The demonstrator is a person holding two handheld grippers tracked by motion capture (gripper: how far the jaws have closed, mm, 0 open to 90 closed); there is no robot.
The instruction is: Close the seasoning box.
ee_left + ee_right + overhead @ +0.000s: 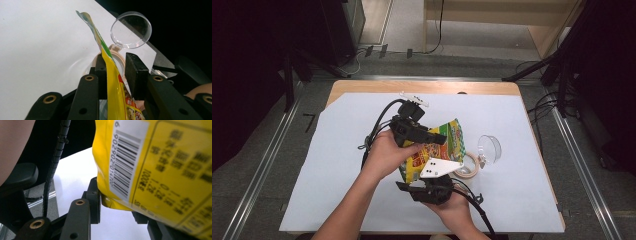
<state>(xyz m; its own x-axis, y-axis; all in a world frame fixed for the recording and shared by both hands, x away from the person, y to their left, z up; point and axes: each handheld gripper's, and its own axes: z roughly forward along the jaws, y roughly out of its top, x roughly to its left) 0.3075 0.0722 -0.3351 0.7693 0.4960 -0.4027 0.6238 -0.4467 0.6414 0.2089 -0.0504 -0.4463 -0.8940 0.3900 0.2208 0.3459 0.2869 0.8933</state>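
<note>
Your left tongs point(439, 138) and right tongs point(408, 184) both grasp the yellow printed plastic snack bag point(437, 152), held above the white-covered worktop point(337, 165); a clear round plastic lid point(489, 148) and beige tape roll point(469, 167) lie beside it.

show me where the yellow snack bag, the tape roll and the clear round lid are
yellow snack bag point(447, 142), high view, printed front.
tape roll point(470, 169), high view, right side of ring.
clear round lid point(131, 30), left gripper view, centre of disc.

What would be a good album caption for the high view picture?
Two hand-held grippers, left gripper and right gripper, hold a yellow snack bag above a white-covered table.
</note>
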